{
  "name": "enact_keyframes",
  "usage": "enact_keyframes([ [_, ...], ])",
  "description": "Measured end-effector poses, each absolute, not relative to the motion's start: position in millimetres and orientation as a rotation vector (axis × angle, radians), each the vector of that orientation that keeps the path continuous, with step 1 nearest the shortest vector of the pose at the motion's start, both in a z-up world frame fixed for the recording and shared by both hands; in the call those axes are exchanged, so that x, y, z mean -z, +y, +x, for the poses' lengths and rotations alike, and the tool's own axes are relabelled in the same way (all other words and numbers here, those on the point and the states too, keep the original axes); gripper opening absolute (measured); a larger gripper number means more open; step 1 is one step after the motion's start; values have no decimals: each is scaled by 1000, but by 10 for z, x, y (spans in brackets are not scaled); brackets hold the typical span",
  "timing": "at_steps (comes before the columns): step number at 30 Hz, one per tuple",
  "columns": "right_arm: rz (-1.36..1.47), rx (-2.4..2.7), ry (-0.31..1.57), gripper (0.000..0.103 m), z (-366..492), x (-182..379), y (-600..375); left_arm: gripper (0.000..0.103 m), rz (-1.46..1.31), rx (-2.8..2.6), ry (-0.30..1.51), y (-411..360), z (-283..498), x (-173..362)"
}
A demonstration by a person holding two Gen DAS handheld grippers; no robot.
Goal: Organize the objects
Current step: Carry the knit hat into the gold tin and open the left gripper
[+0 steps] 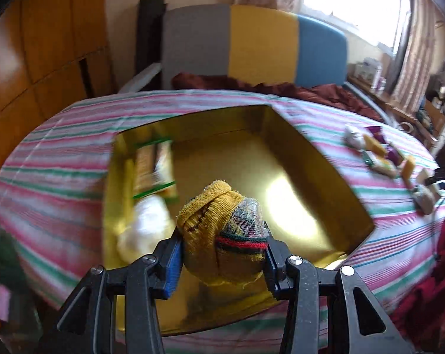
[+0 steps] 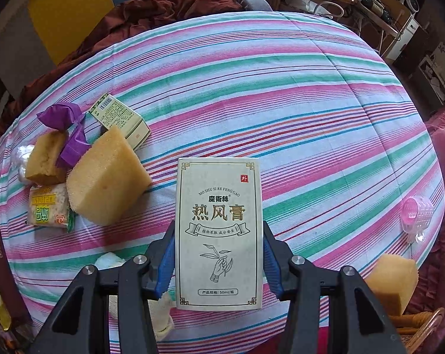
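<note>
Both tongs are loaded. Left gripper [image 1: 223, 253] is clamped on a rolled sock [image 1: 222, 236], held over the gold box [image 1: 319, 159]; soft and light, it is best pinched across its middle. Right gripper [image 2: 218, 261] is clamped on a white carton [image 2: 219, 233] above the striped cloth [image 2: 281, 88]; stiff, light, crushable, so grip its side edges. Count on cloth: three sponges, one green carton [image 2: 120, 121], one snack packet [image 2: 49, 208].

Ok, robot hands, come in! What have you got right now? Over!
Left gripper shut on yellow sock bundle, above gold box. Right gripper shut on white carton, over striped cloth. Nothing blocking either.
</note>
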State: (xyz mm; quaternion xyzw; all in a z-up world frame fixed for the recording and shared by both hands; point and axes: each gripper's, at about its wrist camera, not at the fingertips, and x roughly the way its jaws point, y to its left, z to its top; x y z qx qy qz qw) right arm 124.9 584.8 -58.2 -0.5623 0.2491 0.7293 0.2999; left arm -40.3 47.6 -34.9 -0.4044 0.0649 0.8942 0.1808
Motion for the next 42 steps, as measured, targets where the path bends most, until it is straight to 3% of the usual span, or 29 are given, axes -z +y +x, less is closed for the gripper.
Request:
enact_keyframes([
  [13,-1501,-1913,627,51,1265,564,5852,49,-1246,-2586,230,143,-476,740],
  [22,-1495,-1906,631,51,1281,559,5870,57,-1225,-2583,214,151,-436,692],
  [26,-1431,-1910,646,51,1362,477,5909,70,-1166,-2633,188,119,-367,539],
  [36,-1116,-2043,591,51,1391,-143,5740,73,-1124,-2731,109,-177,-421,324],
  [42,-1077,-2324,479,51,963,-755,4815,77,-1138,-2819,-40,-410,-436,253],
])
